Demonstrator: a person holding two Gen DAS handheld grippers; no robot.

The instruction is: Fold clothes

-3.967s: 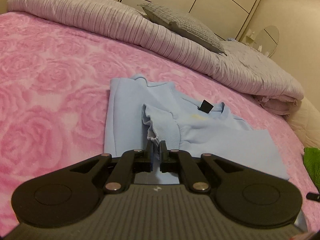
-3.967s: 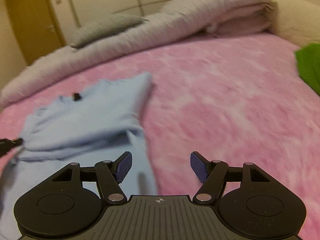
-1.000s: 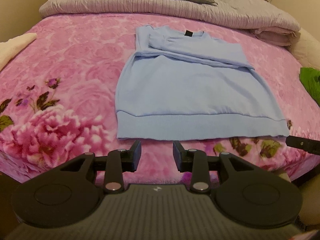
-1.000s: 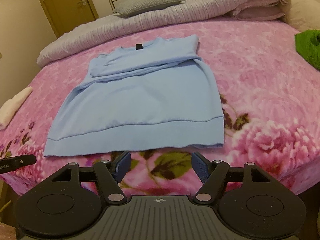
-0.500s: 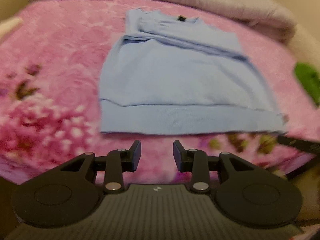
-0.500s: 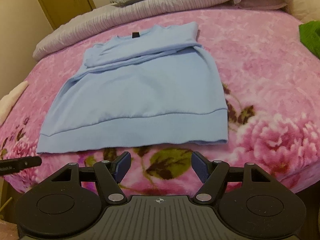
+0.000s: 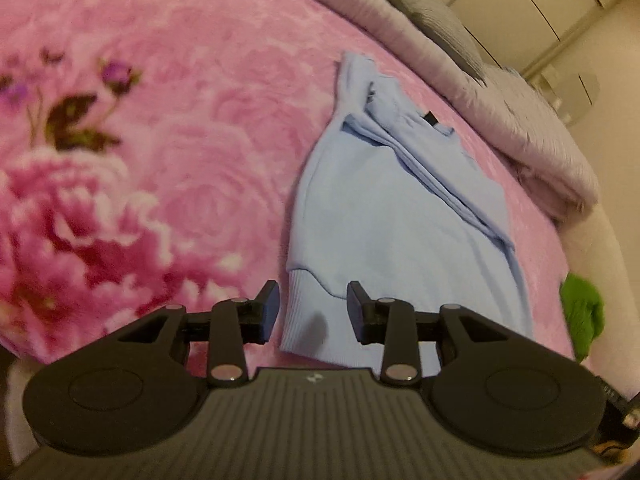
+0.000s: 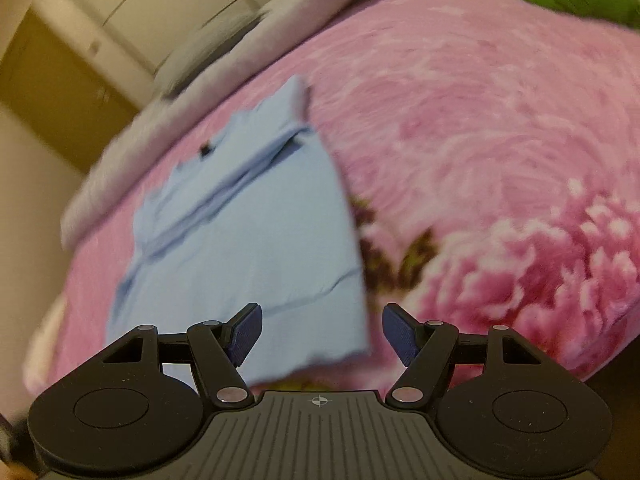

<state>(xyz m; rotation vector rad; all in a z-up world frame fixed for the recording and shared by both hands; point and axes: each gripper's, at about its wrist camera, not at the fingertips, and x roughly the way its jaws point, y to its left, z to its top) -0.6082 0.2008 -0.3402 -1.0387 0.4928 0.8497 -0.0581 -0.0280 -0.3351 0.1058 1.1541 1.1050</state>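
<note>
A light blue sweatshirt [image 7: 392, 216] lies flat on the pink floral bedspread [image 7: 168, 160], its sleeves folded across the chest and a black tag at the collar. My left gripper [image 7: 313, 308] is open just above the ribbed hem's near left corner, which lies between the jaws without being pinched. In the right wrist view the same sweatshirt [image 8: 248, 240] appears blurred. My right gripper [image 8: 322, 334] is open over the hem's near right corner, with the fingers apart from the cloth.
A rolled lilac duvet [image 7: 520, 120] and a grey pillow [image 7: 436, 28] lie along the far side of the bed. A green cloth [image 7: 582, 312] sits on the right part of the bedspread [image 8: 500, 140]. Cupboards and a door [image 8: 60, 92] stand behind the bed.
Both grippers have come forward and down onto the sweatshirt's hem corners, each rolling so the views tilt. Jaw openings look unchanged.
</note>
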